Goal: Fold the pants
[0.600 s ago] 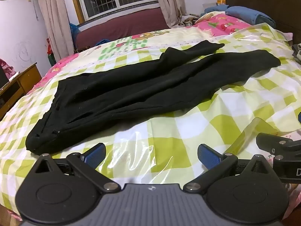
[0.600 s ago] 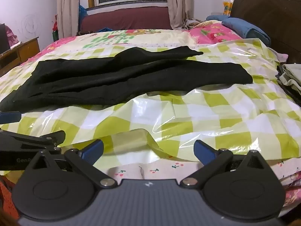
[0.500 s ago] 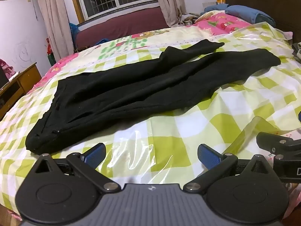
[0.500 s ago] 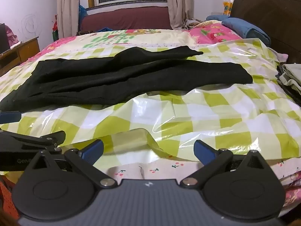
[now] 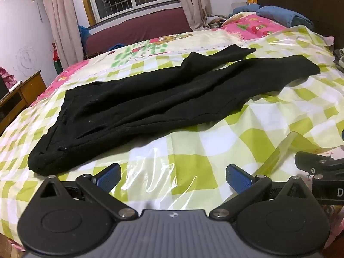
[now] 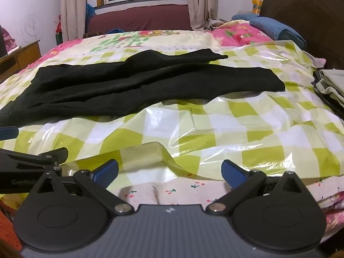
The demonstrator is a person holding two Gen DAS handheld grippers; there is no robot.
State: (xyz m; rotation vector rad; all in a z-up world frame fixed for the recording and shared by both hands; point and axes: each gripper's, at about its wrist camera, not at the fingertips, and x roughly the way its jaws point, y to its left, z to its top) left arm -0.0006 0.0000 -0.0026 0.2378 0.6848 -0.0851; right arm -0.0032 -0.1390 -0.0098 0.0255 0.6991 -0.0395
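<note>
Black pants [image 5: 172, 94], unfolded, lying lengthwise across the green-checked plastic sheet [image 5: 215, 142] on the bed; left gripper [image 5: 172, 175] and right gripper [image 6: 169, 171] near its edge, jaws wide apart, empty

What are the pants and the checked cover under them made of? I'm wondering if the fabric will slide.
Black pants: soft matte knit or cotton by the look, no sheen, limp creases. Checked cover: likely thin plastic sheet, glossy, with bright glare and crinkles.
</note>
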